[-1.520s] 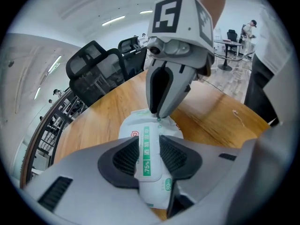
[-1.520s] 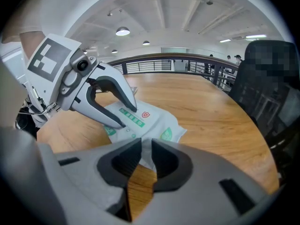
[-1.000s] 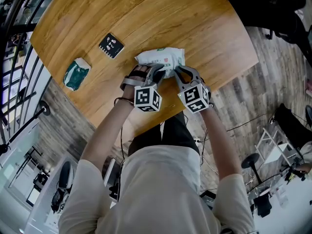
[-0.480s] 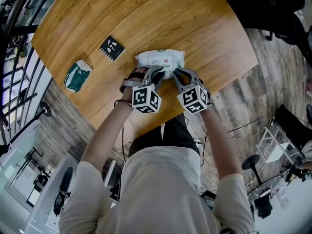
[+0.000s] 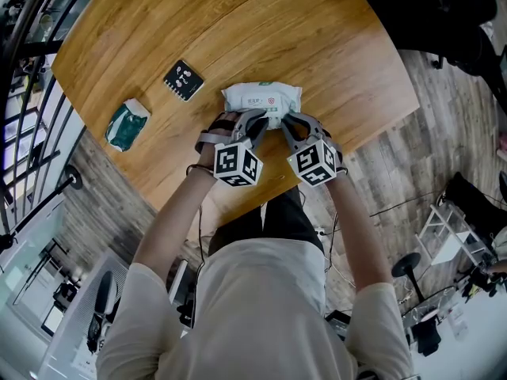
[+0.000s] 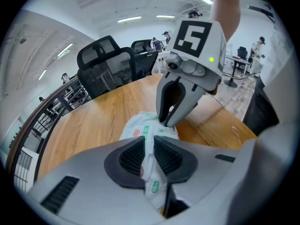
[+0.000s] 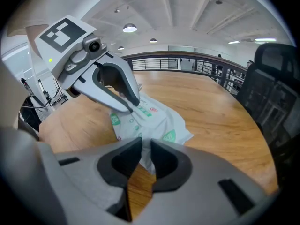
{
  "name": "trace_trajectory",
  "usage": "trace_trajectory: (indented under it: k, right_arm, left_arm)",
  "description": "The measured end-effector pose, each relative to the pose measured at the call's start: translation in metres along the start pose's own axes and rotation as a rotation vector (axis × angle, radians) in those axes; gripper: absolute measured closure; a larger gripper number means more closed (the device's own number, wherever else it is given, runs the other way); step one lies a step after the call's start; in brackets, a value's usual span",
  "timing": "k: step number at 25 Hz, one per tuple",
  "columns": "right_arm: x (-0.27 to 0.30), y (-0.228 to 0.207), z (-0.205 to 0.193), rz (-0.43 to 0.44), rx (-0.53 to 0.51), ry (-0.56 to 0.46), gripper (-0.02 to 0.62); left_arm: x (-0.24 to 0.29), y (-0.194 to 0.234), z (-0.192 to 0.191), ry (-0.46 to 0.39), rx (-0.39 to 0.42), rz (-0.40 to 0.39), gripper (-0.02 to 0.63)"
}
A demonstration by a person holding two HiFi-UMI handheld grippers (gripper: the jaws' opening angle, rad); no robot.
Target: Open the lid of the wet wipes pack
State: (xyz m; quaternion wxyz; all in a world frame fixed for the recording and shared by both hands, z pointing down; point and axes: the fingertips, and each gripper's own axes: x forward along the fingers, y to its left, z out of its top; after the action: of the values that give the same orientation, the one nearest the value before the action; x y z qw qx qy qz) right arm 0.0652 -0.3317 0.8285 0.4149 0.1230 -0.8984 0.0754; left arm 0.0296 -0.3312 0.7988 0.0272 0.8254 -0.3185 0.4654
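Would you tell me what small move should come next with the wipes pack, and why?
Probably peel the left gripper gently upward while the right gripper holds steady. The left jaws have just been closing and now pinch a fold of the wet wipes pack; the right jaws clamp its edge, and the pack looks unopened.

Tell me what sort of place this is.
Probably an open-plan office: black office chairs beside a large wooden table, strip lights on the ceiling, and a railing behind.
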Motion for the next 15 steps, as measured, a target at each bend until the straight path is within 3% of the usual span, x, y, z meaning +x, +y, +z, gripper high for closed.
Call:
trace_trajectory:
  k: [6,15]
  right_arm:
    - [0.001,-0.001,-0.001,0.011,0.016,0.001,0.543]
    - [-0.003,0.001,-0.001,0.015,0.018,0.004,0.543]
  left_arm:
    - [-0.012,0.035,0.021,-0.062,-0.053,0.068,0.585]
    - [-0.008,0.073,0.019,-0.007,-0.006,0.152,0.568]
